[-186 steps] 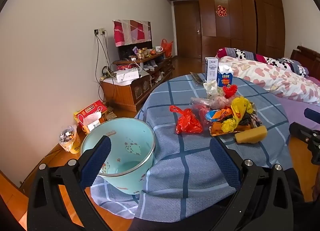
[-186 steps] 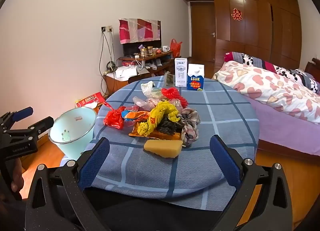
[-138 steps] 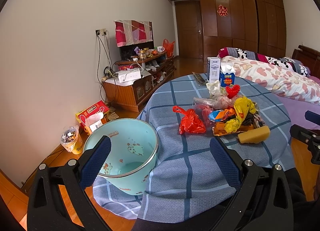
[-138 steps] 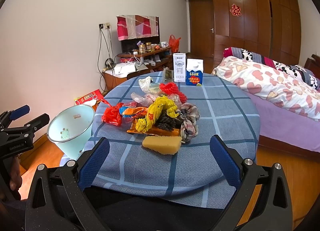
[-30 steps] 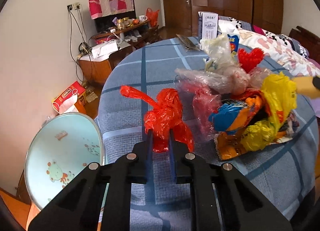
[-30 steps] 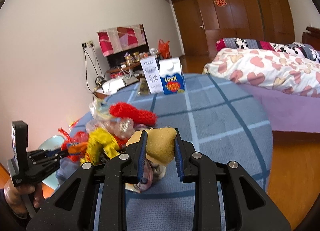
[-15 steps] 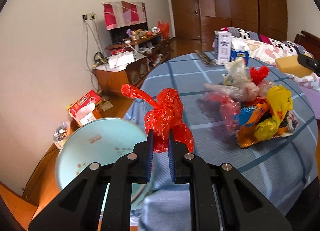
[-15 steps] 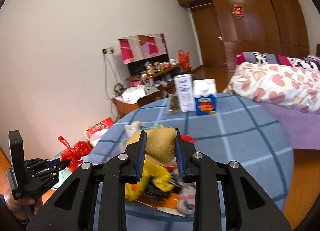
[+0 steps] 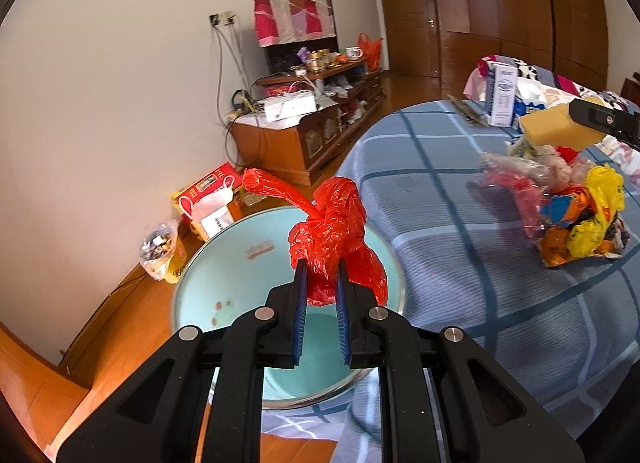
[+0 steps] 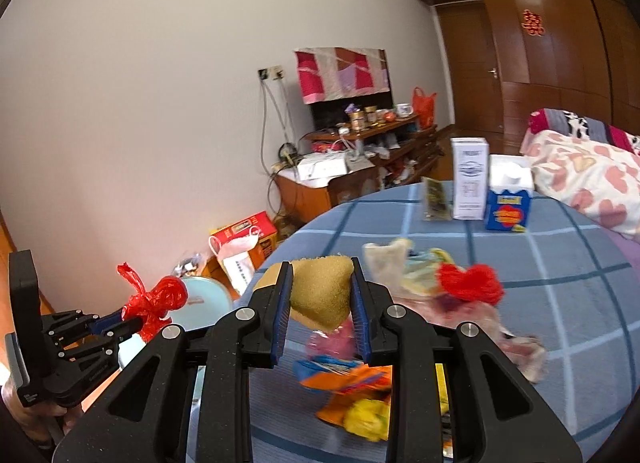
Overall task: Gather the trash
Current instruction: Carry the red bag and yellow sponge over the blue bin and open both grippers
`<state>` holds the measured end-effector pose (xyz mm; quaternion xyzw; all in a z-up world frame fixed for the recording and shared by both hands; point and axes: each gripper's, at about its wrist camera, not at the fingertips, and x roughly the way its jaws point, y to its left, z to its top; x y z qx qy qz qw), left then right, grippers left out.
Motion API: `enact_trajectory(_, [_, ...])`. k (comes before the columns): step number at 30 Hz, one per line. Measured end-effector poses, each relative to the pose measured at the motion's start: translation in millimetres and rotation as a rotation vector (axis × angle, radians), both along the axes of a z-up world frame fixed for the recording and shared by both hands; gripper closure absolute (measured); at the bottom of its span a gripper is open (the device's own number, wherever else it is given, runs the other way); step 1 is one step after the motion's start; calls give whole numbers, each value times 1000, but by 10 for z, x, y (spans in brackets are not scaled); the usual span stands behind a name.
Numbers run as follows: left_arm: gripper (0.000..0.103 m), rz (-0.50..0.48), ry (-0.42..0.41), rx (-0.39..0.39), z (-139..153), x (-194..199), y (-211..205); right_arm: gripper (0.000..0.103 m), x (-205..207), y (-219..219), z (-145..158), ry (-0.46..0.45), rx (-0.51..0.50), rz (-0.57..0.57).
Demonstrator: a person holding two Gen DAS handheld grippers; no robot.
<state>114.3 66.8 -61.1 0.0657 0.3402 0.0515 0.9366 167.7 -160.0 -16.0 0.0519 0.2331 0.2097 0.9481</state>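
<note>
Red bag [image 9: 334,235] now over bin [image 9: 224,263]

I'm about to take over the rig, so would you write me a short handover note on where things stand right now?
Left gripper: shut on the red bag, held above the bin; not dropped yet.
Right gripper: shut on the sponge, lifted above the trash pile.
Bin: on the floor beside the table; nothing shows in the part of it in view.
Left: drop the bag, then the sponge, then clear the pile. Two cartons stand at the table's far side.
</note>
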Motion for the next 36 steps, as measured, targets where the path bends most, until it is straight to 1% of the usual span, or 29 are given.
enact_trajectory(1, [90, 7, 0, 0, -1, -8, 26, 75, 22, 91, -13, 3, -6, 15])
enact_trajectory(11, [90, 69, -5, 0, -17, -57, 297, 75, 72, 486, -159, 22, -51, 86])
enact_trajectory(19, [90, 118, 16, 9, -102, -57, 516, 74, 142, 772, -288, 42, -100, 132])
enact_trajectory(26, [90, 150, 21, 25, -128, -69, 631, 74, 229, 1043, -399, 63, -143, 176])
enact_trajectory(36, [90, 191, 34, 28, -150, -71, 772, 74, 300, 1338, -513, 83, -199, 220])
